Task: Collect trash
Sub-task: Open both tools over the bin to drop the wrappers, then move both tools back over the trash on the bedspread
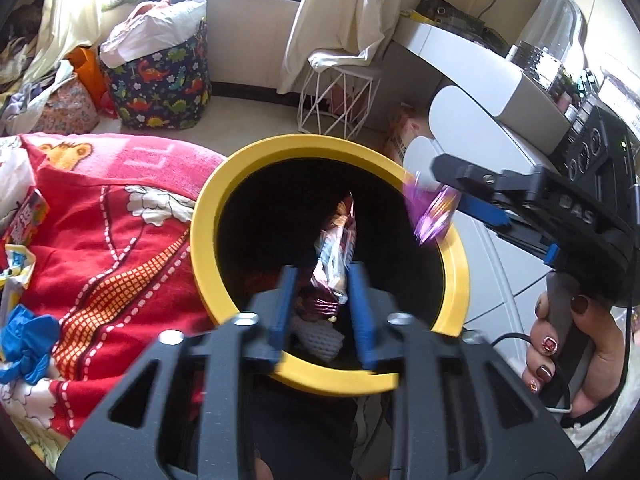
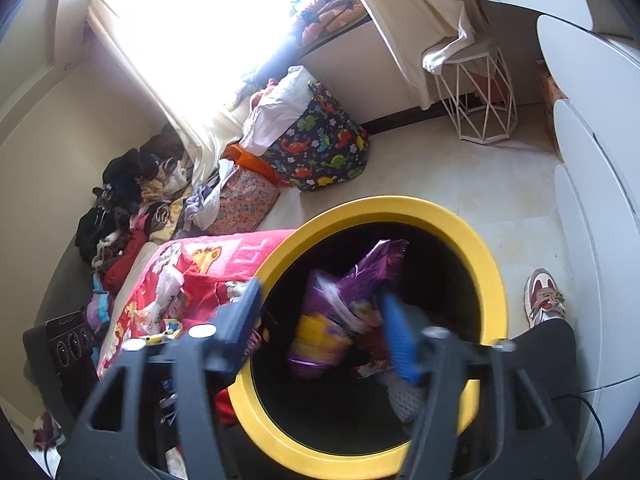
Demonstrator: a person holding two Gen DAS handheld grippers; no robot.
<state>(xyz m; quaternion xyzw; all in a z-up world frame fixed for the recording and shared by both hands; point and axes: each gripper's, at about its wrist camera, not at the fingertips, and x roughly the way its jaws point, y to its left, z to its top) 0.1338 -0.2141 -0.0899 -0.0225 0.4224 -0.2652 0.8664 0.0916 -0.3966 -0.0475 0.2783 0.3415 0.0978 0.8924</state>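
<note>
A bin with a yellow rim [image 1: 208, 216] and a black inside stands below both grippers. My left gripper [image 1: 322, 270] hangs over its mouth, open, with a silver and dark red wrapper [image 1: 334, 260] loose between the blue fingers [image 1: 362, 312]; the pads do not press it. My right gripper [image 2: 320, 291] is open over the same bin [image 2: 492, 264]. A purple wrapper [image 2: 352, 300] is blurred between its fingers, close to the right one. In the left wrist view that purple wrapper [image 1: 430, 212] hangs just off the right gripper [image 1: 444, 188] at the rim. More trash lies at the bin's bottom.
A red blanket [image 1: 120, 248] left of the bin carries a blue crumpled piece [image 1: 28, 344] and other packets. A dinosaur-print basket [image 1: 160, 84] and a white wire stool [image 1: 340, 100] stand behind. White drawers [image 1: 492, 248] are at the right. A person's shoe [image 2: 544, 296] is beside the bin.
</note>
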